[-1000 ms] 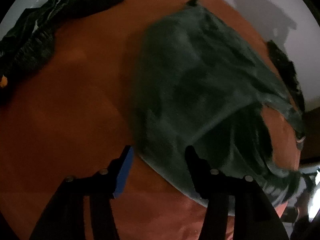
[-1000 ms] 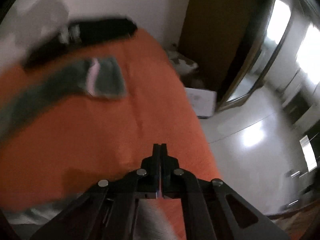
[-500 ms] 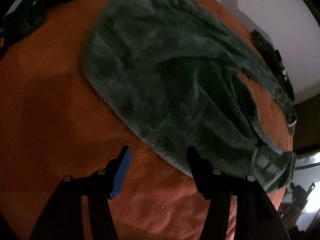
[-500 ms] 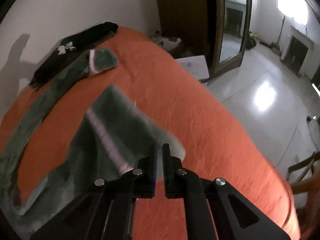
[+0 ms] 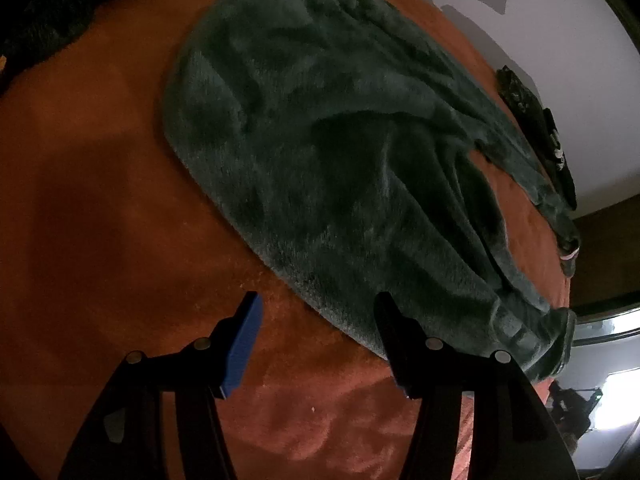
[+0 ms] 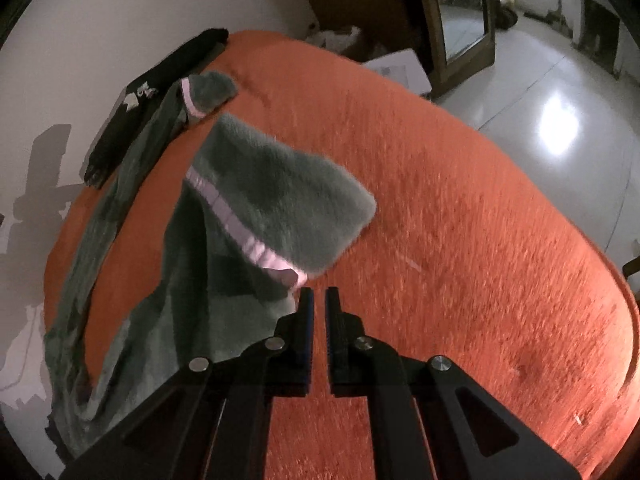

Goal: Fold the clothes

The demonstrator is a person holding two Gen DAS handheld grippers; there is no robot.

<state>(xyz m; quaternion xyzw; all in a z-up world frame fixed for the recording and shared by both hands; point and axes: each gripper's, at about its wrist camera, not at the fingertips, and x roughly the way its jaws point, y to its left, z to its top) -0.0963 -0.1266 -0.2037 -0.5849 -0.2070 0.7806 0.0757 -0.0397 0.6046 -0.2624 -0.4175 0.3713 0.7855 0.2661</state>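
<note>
Left gripper hangs over the orange bed cover, jaws wide apart, nothing between them. Its right finger tip overlaps the near hem of the green fleece garment; left finger with the blue pad is over bare cover just beside that hem. Whether the right finger touches the fleece, cannot tell.

Right gripper has its jaws almost together, only a thin slit, nothing pinched in it. The garment's cuff end lies just ahead and left of the tips, with the pink stripe ending right by the left finger. Contact unclear, slight blur.

Garment: dark green, fuzzy, spread mostly flat with long creases. From the left wrist view the body is a broad oval, and a limb runs off to the right. From the right wrist view two long limbs show, each with a pink band near the cuff; the far cuff lies near the wall edge of the bed.

Black clothing lies along the wall side beyond the far cuff; another dark pile sits in the upper left of the left wrist view, apart from the fleece.

Bare orange cover right of the right gripper out to the bed's rounded edge, then a glossy floor. Bare cover also left of the fleece near the left gripper.
</note>
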